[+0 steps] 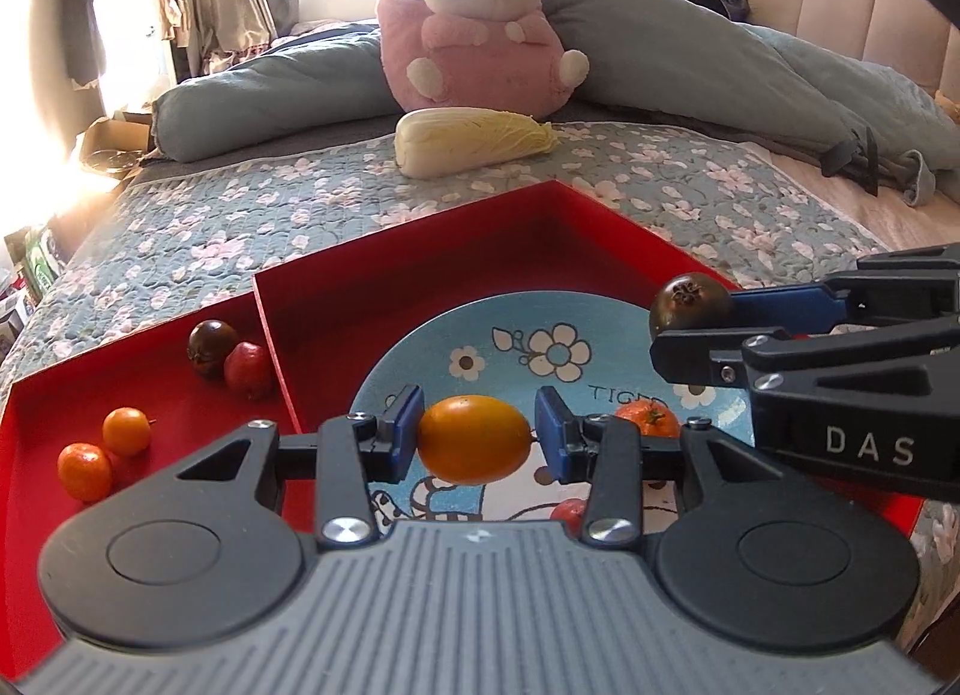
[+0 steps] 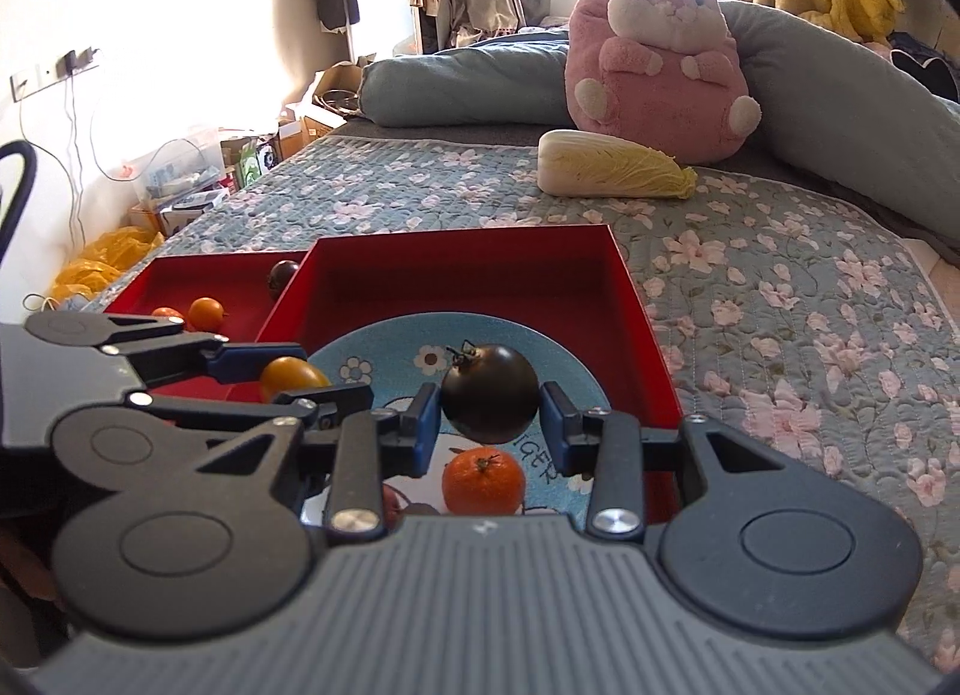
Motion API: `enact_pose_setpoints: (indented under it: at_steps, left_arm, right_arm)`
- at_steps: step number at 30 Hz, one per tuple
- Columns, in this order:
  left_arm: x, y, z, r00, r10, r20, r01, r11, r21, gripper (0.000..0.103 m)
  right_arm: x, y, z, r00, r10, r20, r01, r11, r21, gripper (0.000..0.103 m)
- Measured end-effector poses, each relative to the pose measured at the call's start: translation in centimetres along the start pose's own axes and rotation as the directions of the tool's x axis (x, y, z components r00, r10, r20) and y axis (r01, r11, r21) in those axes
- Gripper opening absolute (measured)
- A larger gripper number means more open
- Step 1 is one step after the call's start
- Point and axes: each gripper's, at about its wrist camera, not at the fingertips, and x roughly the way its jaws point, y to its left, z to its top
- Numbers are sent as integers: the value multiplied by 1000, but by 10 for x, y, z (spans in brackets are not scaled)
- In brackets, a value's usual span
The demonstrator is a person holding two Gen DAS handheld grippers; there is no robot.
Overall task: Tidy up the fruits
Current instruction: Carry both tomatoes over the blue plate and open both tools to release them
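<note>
I have the left gripper (image 1: 474, 436) pinching a yellow tomato (image 1: 474, 439) mid-frame and the right gripper (image 2: 489, 416) pinching a dark tomato (image 2: 489, 394), both lifted over the blue plate (image 2: 390, 347) in the red box (image 2: 480, 263), apparently so I can drop them there.

The right gripper (image 1: 684, 329), seen from the left wrist camera, carries the white letters "DAS" on its black body, off to the right of the left gripper. The blue plate (image 1: 420, 347) under both grippers bears printed letters: "TIG" shows just beyond the left gripper's right finger, and in the right wrist view "IGER" runs on the plate (image 2: 384, 347) just below the right gripper
</note>
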Motion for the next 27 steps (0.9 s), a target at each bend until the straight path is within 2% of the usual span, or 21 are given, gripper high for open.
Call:
enact_pose_setpoints:
  at_steps: [16,19,22,27]
  left_arm:
    - [29,-4,1,997,-67,-30,69,994,83,48]
    - [29,-4,1,997,-70,-33,73,994,83,55]
    - [30,-1,1,997,-68,-40,70,995,71,56]
    - [25,-4,0,997,-66,-31,69,993,92,68]
  right_arm:
    - [24,0,4,999,-25,-39,24,1000,-12,39]
    - [31,3,6,999,-14,-51,13,1000,-20,40]
    - [36,6,8,998,-5,-61,3,1000,-24,40]
    - [43,6,12,996,17,-85,-19,1000,-25,40]
